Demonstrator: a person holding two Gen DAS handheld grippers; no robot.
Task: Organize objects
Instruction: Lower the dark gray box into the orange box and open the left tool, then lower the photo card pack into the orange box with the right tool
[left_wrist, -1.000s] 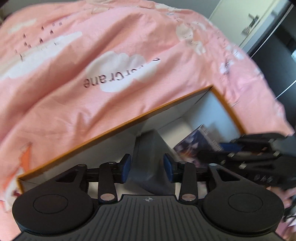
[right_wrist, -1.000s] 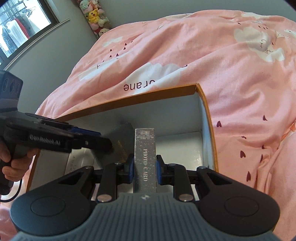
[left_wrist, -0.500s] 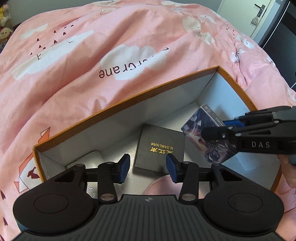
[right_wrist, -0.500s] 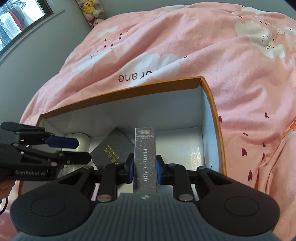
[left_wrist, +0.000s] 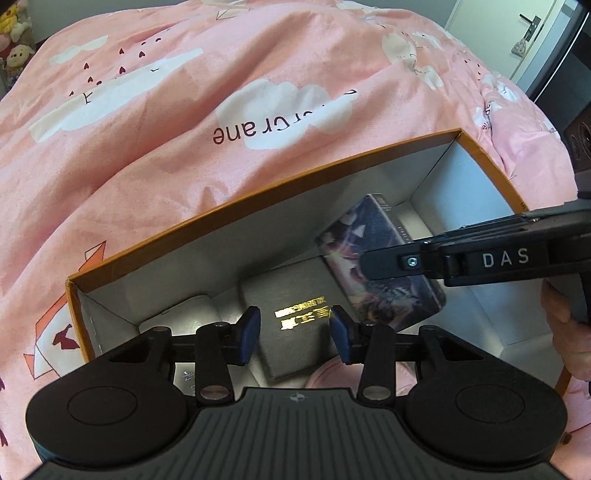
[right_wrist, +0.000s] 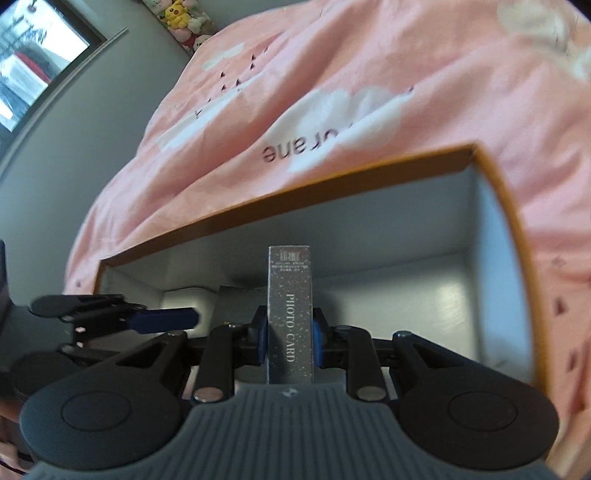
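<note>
Your left gripper (left_wrist: 295, 334): black linkage arms, blue pads, round black housings, ribbed grey plate with a small cross mark. Right gripper (right_wrist: 287, 338): same build; white "DAS" lettering and a silver screw along its side.

Black box (left_wrist: 295, 325) lies in carton (left_wrist: 258, 206) on quilt (left_wrist: 147, 129).

The open box (left_wrist: 280, 192) on my pink bedspread has orange outer walls and a white inside. On its floor a black case (left_wrist: 295, 325) with gold lettering lies flat near the middle, and a pale flat item (left_wrist: 184, 314), too hidden to identify, sits just beside it toward the left end. The photo card pack (right_wrist: 290, 317), silver-speckled on its spine and printed with a dark picture on its face, is tilted above the right half of the box, close above the black case's far corner.
</note>
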